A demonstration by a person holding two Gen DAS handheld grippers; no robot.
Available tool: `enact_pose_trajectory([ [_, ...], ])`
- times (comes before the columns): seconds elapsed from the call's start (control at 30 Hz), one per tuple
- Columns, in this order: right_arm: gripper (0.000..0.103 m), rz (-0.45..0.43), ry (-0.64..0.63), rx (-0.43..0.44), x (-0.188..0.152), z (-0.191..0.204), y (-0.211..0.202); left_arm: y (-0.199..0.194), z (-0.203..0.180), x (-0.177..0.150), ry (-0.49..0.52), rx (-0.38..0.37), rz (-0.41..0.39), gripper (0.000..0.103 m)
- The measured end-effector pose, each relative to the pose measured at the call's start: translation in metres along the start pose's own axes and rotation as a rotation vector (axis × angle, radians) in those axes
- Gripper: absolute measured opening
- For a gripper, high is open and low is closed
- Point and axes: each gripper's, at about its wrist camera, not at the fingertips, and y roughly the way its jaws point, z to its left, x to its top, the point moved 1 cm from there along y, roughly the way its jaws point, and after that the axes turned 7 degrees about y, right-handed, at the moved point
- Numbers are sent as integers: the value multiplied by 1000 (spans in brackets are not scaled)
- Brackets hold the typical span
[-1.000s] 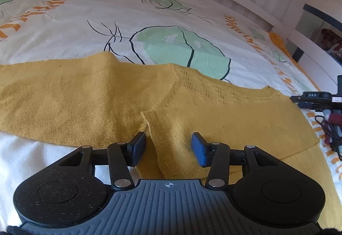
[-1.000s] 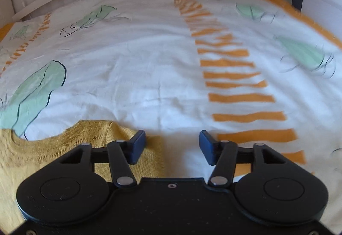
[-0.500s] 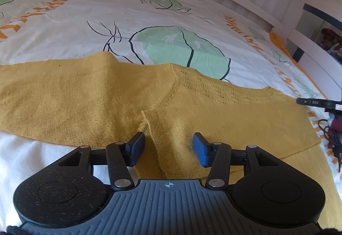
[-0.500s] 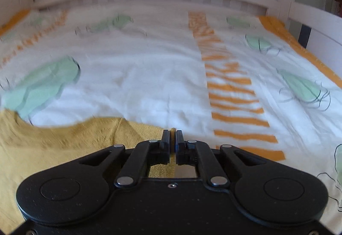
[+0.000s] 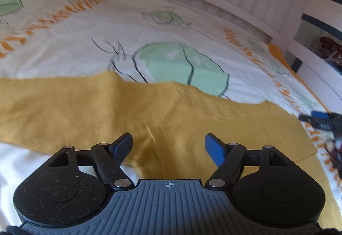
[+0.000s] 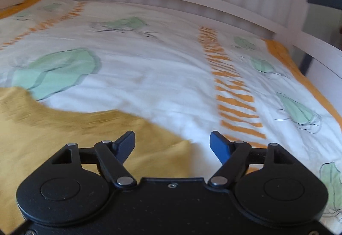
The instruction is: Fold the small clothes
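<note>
A yellow top (image 5: 89, 111) lies flat on a bed (image 5: 149, 25). Low in frame, left gripper (image 5: 167, 146) and right gripper (image 6: 172, 145) have just opened wide, holding nothing.

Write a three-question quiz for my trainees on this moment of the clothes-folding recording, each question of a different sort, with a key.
1. True or false: the left gripper is clamped on the yellow knit garment.
2. What lies under the garment? A) a wooden table B) a printed bedcover C) a bare mattress
3. Fill in: the jaws of the right gripper stand ____.

Key: 1 false, both its pads are clear of the cloth and the jaws have just been opening; 2 B; 3 open, they have just been opening, nothing pinched.
</note>
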Motion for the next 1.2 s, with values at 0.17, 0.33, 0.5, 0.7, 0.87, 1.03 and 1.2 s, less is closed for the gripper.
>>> enact_pose_trajectory([
  [0.17,90,19,-2,165,-18,41,-36,-23,30,15,-77,89,-42,86],
  [0.33,93,42,18,308,-31,81,-61,-51,74,22,-145,189,-53,94],
  [0.5,93,48,64,395,-38,106,-75,-79,128,28,-183,312,-35,94],
  [0.7,94,60,92,447,-40,120,-81,-104,192,43,-258,449,-36,94],
  [0.87,94,85,111,452,-44,125,-80,-101,237,42,-383,466,-4,93],
  [1.03,94,102,132,454,-47,123,-81,-87,249,39,-376,459,33,91],
  [1.2,94,110,115,452,-49,125,-80,-79,258,42,-379,504,23,66],
])
